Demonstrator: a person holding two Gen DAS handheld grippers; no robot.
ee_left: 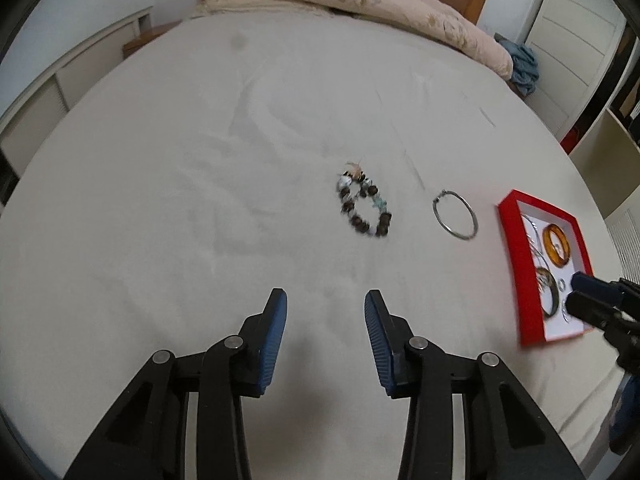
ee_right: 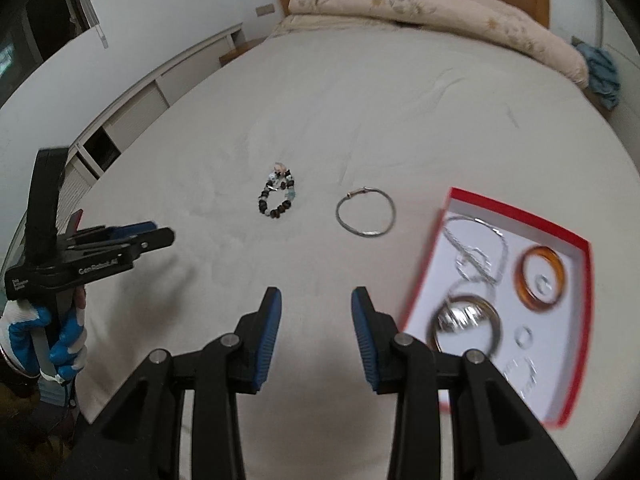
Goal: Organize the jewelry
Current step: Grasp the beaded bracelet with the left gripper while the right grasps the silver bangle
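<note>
A dark beaded bracelet [ee_left: 362, 210] [ee_right: 278, 196] lies on the pale bed sheet [ee_left: 180, 168], and a thin silver bangle [ee_left: 456, 216] [ee_right: 366, 212] lies to its right. Further right sits a red box [ee_left: 510, 240] [ee_right: 516, 208] with a white floor. It holds an amber bangle [ee_right: 540, 278], a silver chain [ee_right: 476, 252], a dark bangle [ee_right: 466, 320] and small rings [ee_right: 523, 336]. My left gripper [ee_left: 325, 300] [ee_right: 164, 231] is open and empty, short of the bracelet. My right gripper [ee_right: 316, 296] [ee_left: 574, 290] is open and empty beside the box's near left corner.
A folded beige quilt [ee_left: 360, 0] [ee_right: 420, 4] lies along the wooden headboard at the far end. A blue cloth [ee_left: 522, 66] sits at the far right corner. White cabinets [ee_right: 132, 108] run along the left wall. A gloved hand [ee_right: 60, 340] holds the left gripper.
</note>
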